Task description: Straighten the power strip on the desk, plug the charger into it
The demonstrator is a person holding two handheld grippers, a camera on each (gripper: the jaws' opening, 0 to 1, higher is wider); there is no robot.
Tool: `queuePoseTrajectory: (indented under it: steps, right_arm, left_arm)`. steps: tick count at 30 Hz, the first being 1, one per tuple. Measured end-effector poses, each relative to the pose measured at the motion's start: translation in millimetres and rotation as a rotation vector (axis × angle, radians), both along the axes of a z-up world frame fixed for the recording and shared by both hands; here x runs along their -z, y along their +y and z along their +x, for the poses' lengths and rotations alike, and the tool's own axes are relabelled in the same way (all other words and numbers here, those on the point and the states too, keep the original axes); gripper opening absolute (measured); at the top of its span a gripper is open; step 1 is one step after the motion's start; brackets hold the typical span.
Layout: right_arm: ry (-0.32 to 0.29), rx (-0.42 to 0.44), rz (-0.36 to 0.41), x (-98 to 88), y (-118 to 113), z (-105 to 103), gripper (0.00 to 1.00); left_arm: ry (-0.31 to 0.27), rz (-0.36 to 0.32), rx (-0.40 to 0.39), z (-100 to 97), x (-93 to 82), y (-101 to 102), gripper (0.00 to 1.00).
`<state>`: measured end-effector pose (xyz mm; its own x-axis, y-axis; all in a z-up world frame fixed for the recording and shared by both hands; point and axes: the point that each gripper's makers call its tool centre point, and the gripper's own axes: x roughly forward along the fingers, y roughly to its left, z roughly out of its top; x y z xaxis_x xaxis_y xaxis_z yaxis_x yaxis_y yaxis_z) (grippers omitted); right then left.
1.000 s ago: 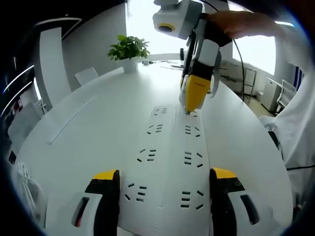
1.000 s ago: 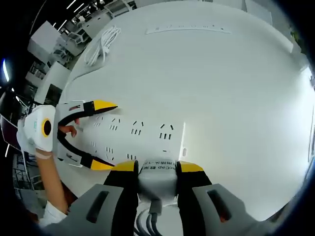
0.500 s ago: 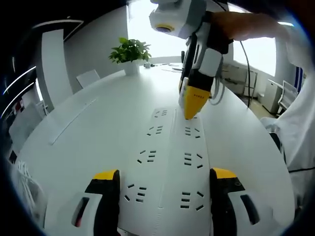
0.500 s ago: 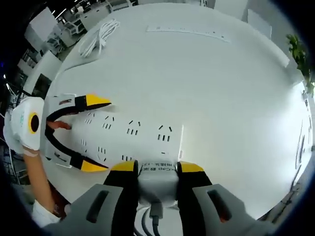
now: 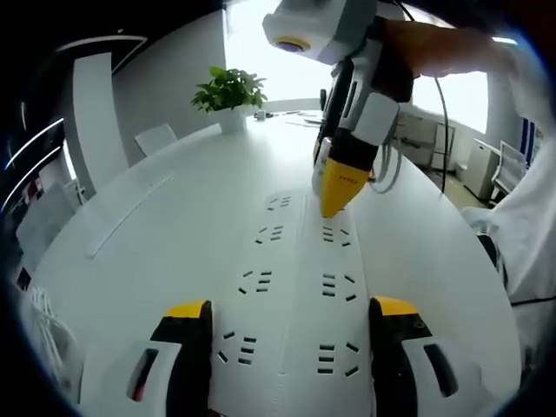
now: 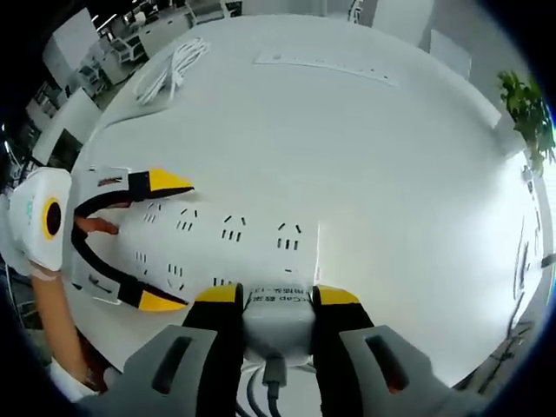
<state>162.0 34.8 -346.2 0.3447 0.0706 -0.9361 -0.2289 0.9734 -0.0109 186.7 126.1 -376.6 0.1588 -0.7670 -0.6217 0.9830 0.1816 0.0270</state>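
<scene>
A white power strip (image 5: 300, 269) with two rows of sockets lies flat on the white desk (image 5: 174, 226). My left gripper (image 5: 291, 334) is open, its yellow-tipped jaws standing either side of the strip's near end. My right gripper (image 5: 337, 187) comes down from above over the far right sockets. In the right gripper view it (image 6: 278, 295) is shut on a white charger (image 6: 278, 320), right at the edge of the power strip (image 6: 234, 243). The charger's prongs are hidden. The left gripper (image 6: 165, 241) straddles the strip's other end there.
A potted plant (image 5: 228, 89) stands at the desk's far side, with a chair (image 5: 152, 135) beyond the edge. A coiled white cable (image 6: 174, 69) and a long white slot cover (image 6: 326, 68) lie on the desk. A person's sleeve (image 5: 521, 217) is at the right.
My right gripper with the charger has shifted slightly along the strip's far end and tilted, so the plant now shows in its view. The left gripper and the strip have stayed put.
</scene>
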Motion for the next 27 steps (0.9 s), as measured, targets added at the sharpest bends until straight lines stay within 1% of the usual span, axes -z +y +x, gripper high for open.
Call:
queuePoseTrajectory:
  steps: [1, 2, 3, 6, 8, 20, 27]
  right_arm:
    - [-0.005, -0.004, -0.005, -0.3, 0.0, 0.3, 0.29]
    - [-0.022, -0.044, -0.018, -0.9, -0.1, 2.4, 0.29]
    - [-0.014, -0.026, -0.012, -0.6, 0.0, 1.4, 0.29]
    - [-0.013, -0.045, 0.016, -0.9, -2.6, 2.7, 0.29]
    - [0.001, -0.034, 0.034, 0.2, -4.1, 2.0, 0.29]
    - [0.039, -0.029, 0.030, 0.6, -2.1, -0.7, 0.29]
    - [0.060, -0.030, 0.024, 0.9, -1.9, -1.7, 0.29]
  left_arm:
    - [-0.001, -0.002, 0.000, -0.3, 0.0, 0.0, 0.74]
    - [-0.002, -0.004, -0.002, 0.0, -0.1, 0.0, 0.75]
    - [-0.001, -0.005, -0.003, -0.1, 0.0, 0.1, 0.75]
    - [-0.002, -0.011, -0.005, 0.1, 0.0, 0.2, 0.75]
    - [-0.003, -0.015, -0.005, 0.3, -0.1, 0.2, 0.75]
    - [-0.009, -0.026, -0.009, 0.2, -0.9, -0.1, 0.75]
    - [-0.036, -0.083, -0.033, 0.5, -2.1, -2.8, 0.77]
